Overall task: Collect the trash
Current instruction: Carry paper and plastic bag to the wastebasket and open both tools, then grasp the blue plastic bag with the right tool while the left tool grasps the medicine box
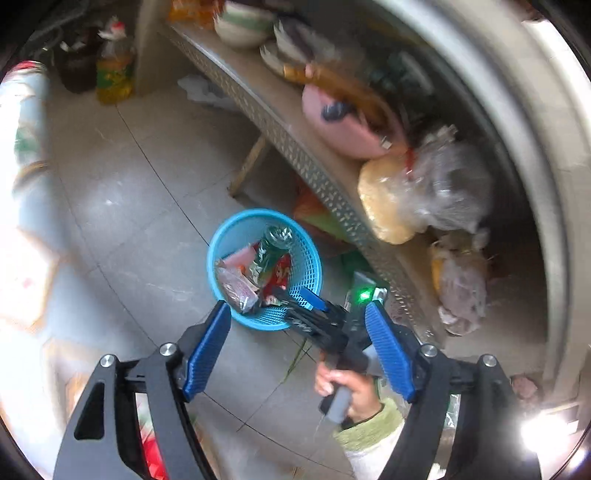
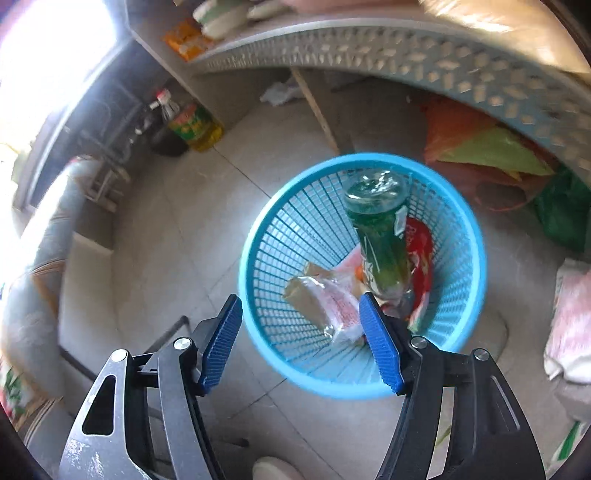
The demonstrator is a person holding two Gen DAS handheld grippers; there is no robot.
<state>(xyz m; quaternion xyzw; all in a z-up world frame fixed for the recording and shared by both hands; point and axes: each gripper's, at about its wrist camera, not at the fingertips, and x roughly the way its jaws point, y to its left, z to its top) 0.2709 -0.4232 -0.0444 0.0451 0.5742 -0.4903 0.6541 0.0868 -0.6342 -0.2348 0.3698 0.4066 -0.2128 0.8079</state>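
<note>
A blue mesh trash basket [image 2: 454, 295] stands on the tiled floor; it also shows in the left wrist view [image 1: 314, 266]. Inside lie a green plastic bottle [image 2: 380, 236], a red wrapper [image 2: 421, 254] and a silvery pink wrapper [image 2: 328, 299]. My right gripper [image 2: 299, 336] is open and empty, just above the basket's near rim. In the left wrist view the right gripper [image 1: 295, 295] reaches over the basket. My left gripper [image 1: 299, 332] is open and empty, higher up and behind it.
A low table with a patterned metal edge [image 1: 325, 184] carries bowls [image 1: 240, 26], a pink pouch [image 1: 347, 125] and bagged food [image 1: 424, 192]. Oil bottles [image 2: 192, 125] stand on the floor. Orange and green bags [image 2: 480, 147] lie under the table. A white sack [image 2: 569, 325] lies at right.
</note>
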